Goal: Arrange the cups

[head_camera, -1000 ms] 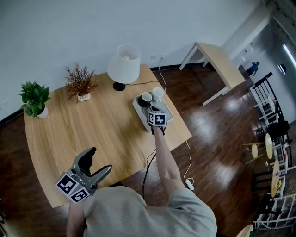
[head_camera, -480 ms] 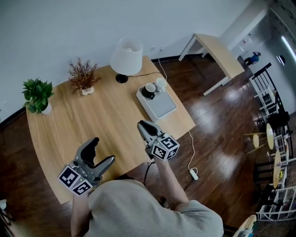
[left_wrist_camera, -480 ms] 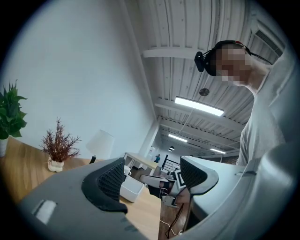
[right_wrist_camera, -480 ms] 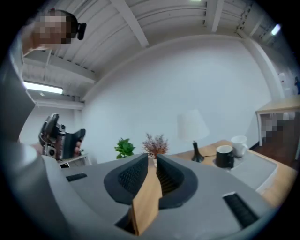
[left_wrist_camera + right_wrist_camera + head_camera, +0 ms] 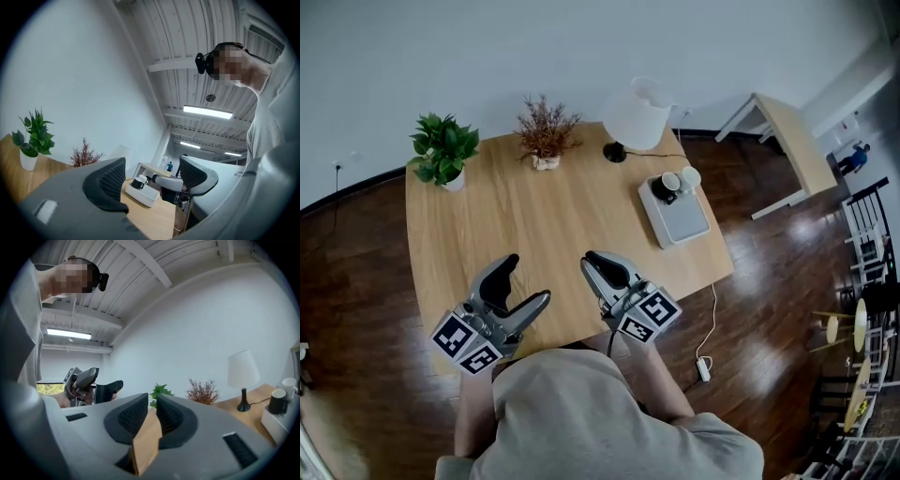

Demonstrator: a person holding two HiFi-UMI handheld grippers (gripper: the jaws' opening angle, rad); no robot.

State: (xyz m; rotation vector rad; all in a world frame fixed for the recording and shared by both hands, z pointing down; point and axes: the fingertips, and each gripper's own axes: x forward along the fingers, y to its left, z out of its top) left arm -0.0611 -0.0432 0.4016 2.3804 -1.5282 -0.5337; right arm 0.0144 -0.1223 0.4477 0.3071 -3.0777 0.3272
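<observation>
A grey tray [image 5: 680, 220] lies near the table's right edge, with a dark cup [image 5: 664, 187] and a white cup [image 5: 689, 176] side by side at its far end. Both grippers hover at the near edge, close to the person's body and far from the tray. My left gripper [image 5: 523, 286] is open and empty; in its own view the left gripper [image 5: 152, 176] frames the tray [image 5: 149, 197] and the dark cup [image 5: 138, 183]. My right gripper [image 5: 598, 265] is shut with nothing held. From the right gripper [image 5: 152, 406] the dark cup [image 5: 277, 401] and white cup [image 5: 288, 386] show far right.
On the wooden table [image 5: 553, 216] stand a green potted plant [image 5: 442, 150], a dried reddish plant [image 5: 546, 131] and a white lamp [image 5: 636, 114] along the far edge. A cable runs down to a power strip [image 5: 703, 368] on the floor. A second table [image 5: 792, 141] stands at right.
My right gripper has pulled back from the tray to the near table edge beside the left gripper, and its jaws have shut. The head view has swung, so the table sits more to the right.
</observation>
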